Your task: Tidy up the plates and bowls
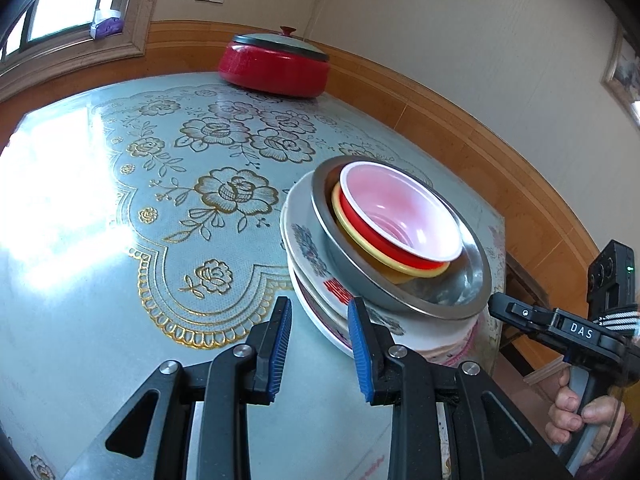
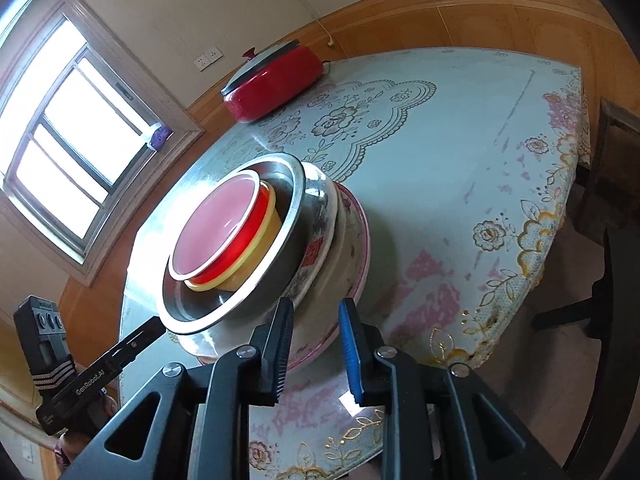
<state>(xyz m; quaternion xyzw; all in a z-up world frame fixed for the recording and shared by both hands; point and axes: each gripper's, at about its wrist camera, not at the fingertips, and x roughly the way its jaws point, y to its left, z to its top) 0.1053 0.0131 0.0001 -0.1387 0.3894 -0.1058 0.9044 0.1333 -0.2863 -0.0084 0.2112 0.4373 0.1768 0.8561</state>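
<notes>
The stack, a red-and-white plastic bowl [image 1: 404, 216] in a round steel bowl [image 1: 472, 280] on flowered ceramic plates [image 2: 352, 224], stands on the desk [image 1: 120, 280]; left tool [image 1: 320, 344] and right tool [image 2: 316, 344] are slightly open, empty; I judge one should grip opposite plate rims evenly, lifting level.

L gripper [image 1: 320, 344]: both fingers in view, blue pads facing each other, gap between them partly apart, nothing pinched; pointing down-fwd at a slant. R finger [image 1: 362, 344] tip sits just in front of items beyond; contact can't be confirmed.

R gripper [image 2: 316, 344]: fingers likewise slightly apart, nothing between pads, same downward slant.

In L wrist view, R unit seen at 4 o'clock, person's hand [image 1: 576, 412] wrapped round its handle. In R wrist view, L unit at 8 o'clock.
</notes>
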